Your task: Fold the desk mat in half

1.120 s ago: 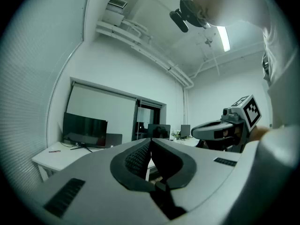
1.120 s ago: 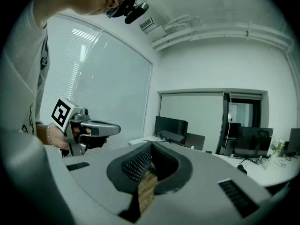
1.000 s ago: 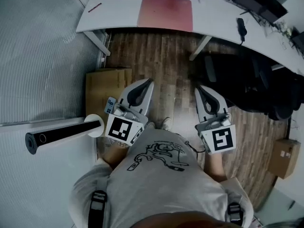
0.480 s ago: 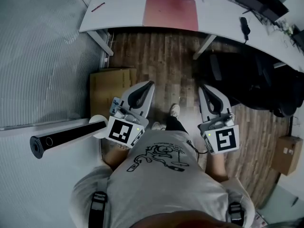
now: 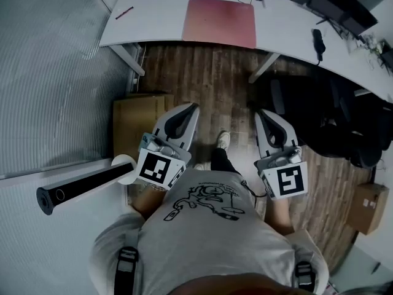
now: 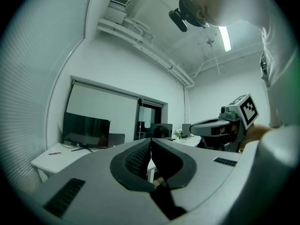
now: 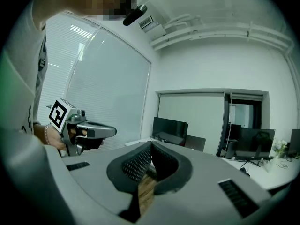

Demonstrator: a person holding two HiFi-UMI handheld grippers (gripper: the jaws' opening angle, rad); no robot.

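- Head view showed me the desk mat (image 5: 219, 21), reddish, lying flat and unfolded on the white bench (image 5: 147, 23), its near edge at the bench's front edge.
- A red pen (image 5: 124, 11) lay on the bench left of the mat, and a small black device (image 5: 314, 40) lay to its right, where the bench curved away.
- Wood-plank floor (image 5: 215, 78) stretched between the person and the bench, so the mat was well apart from both hand-held grippers.
- A flat cardboard box (image 5: 138, 118) lay on the floor at the left, and a black chair (image 5: 319, 115) stood at the right by the bench.
- A ribbed glass wall (image 5: 55, 72) closed off the left side, with a black tube (image 5: 80, 180) lying beside it.
- I saw the left hand-held gripper (image 5: 194, 106) held over the floor, clenched, pads together on nothing.
- I saw the right hand-held gripper (image 5: 258, 112) beside it, likewise clenched and empty.
- Left gripper view showed a dark monitor (image 6: 86, 131) on the bench against a white wall.
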